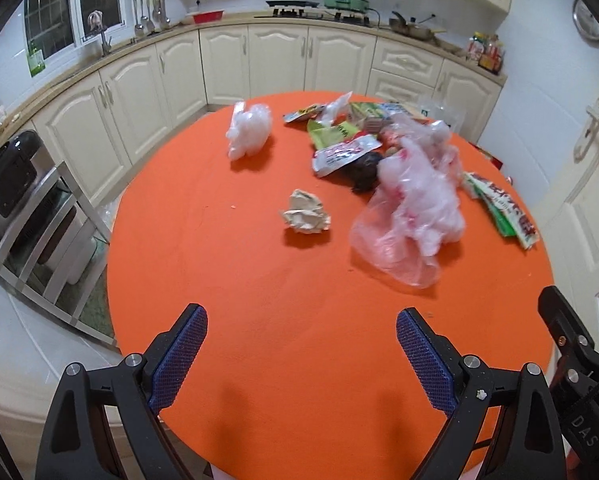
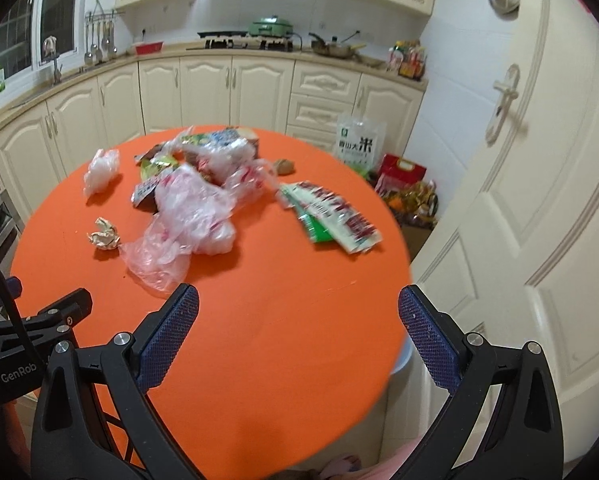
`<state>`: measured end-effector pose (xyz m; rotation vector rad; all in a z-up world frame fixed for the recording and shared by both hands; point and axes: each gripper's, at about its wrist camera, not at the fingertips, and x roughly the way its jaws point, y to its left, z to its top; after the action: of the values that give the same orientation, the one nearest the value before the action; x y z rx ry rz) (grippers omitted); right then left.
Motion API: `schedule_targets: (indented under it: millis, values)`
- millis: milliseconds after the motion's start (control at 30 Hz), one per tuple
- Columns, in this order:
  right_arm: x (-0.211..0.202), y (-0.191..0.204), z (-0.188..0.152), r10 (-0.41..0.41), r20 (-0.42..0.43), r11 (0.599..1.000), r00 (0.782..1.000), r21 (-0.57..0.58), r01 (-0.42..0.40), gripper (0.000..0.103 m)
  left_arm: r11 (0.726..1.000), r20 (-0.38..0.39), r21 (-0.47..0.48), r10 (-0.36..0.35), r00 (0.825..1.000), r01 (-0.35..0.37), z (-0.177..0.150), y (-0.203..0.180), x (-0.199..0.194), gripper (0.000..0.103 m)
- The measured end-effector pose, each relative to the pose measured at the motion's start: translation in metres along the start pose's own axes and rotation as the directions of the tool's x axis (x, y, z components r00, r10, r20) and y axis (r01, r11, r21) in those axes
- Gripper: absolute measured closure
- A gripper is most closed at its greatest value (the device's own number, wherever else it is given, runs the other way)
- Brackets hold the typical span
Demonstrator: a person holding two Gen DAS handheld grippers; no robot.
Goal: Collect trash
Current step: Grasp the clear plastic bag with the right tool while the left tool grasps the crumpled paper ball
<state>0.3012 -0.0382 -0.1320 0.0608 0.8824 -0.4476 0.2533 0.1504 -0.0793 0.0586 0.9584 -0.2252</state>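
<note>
Left gripper [image 1: 301, 354]: hangs over the near edge of the round orange table [image 1: 299, 320], tilted down toward the top; its blue-padded fingers [image 1: 179, 356] stand wide apart with nothing between them.
Right gripper [image 2: 298, 336]: held over the near right edge of the table, fingers [image 2: 169, 336] spread just as wide and empty; the right finger reaches past the rim, toward the cream door [image 2: 519, 200].
Crumpled paper ball [image 1: 305, 213]: small, off-white, alone toward the middle of the table, apart from the rest.
Pink-tinted plastic bag [image 1: 411, 208]: thin, see-through, red print on it, bunched and spilling toward the near edge just right of the paper ball.
White plastic wad [image 1: 247, 130]: scrunched, lying by itself near the far left edge.
Wrapper heap [image 1: 347, 132]: green, white and red snack packets piled at the far edge, touching the bag; something dark sits under them, which I cannot make out.
Flat packets [image 2: 331, 216]: a fanned stack of green-and-red wrappers by the right edge, a little blurred.
Surroundings: cream kitchen cabinets [image 1: 227, 64] curve behind the table.
</note>
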Motion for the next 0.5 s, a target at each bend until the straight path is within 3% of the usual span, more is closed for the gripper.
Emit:
schedule_targets:
  millis: [133,300,500]
  values:
    - [0.011,0.017,0.001,0.007,-0.025,1.0,1.0,-0.001,-0.007,0.003,1.0,0.003,0.007,0.01,1.0,-0.01,0.005,0.018,0.013,0.01]
    - [0.024,0.033,0.015,0.076,-0.028,0.997,0.997,-0.022,-0.077,0.002,1.0,0.023,-0.025,0.004,1.0,-0.004,0.017,0.032,0.028,0.01]
    - [0.065,0.049,0.044,0.111,-0.043,0.993,0.993,-0.039,-0.113,0.002,0.996,0.049,-0.078,-0.039,0.998,0.043,0.03,0.054,0.034,0.01]
